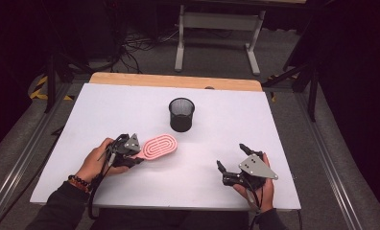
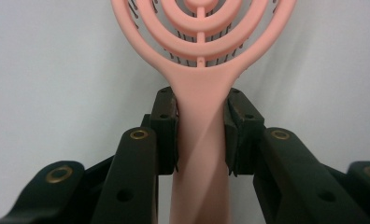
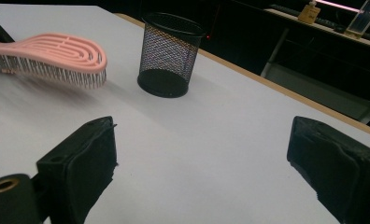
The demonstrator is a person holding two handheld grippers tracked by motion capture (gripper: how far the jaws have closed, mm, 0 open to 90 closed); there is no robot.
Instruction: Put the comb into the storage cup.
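Because the left gripper [image 2: 200, 135] has its jaws closed on the handle of the pink hairbrush [image 1: 160, 146], gripping just below where the handle widens into the head, the brush is carried by its narrow end with the head pointing away from the hand. From the right gripper view the bristles face down and seem to hang a little above the white table [image 1: 130, 105], though I cannot be sure they are clear of it. The brush sits near the front left of the table, with its head towards the black mesh cup [image 1: 182, 114], which stands upright near the middle, just beyond the head and not touching it. That cup looks empty; its dark floor shows through the mesh. The right gripper [image 1: 231, 160] rests at the front right, jaws spread wide, holding nothing, well apart from brush and cup. My guess is the brush is bound for the cup.
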